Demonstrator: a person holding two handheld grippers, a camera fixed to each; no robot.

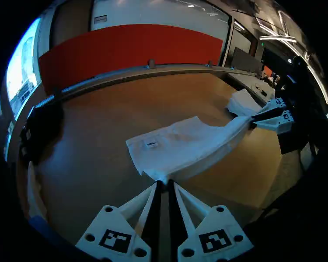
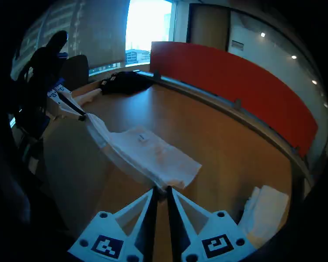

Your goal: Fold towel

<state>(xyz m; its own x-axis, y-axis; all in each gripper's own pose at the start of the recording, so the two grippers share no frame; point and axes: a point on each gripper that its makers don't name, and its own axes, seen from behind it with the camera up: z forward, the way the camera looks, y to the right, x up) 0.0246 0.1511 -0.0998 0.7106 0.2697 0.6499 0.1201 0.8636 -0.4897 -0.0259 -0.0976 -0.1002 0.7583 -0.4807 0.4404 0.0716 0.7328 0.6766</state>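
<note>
The left claw (image 1: 166, 187) was pinched shut on one end of the single white towel (image 1: 186, 146), and the right claw (image 2: 162, 191) was closed on the opposite end. The towel ran lengthwise from claw to claw, its middle lying on the wooden counter (image 1: 120, 113). One stack of folded white cloth (image 2: 264, 209) sat to the right of the right claw.

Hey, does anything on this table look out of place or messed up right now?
Nothing spilled or damaged. The towel is only half flat: the left gripper and the right gripper each pinch an end, so one long edge hangs lifted and rumpled above the table. That suits a fold in progress.
</note>
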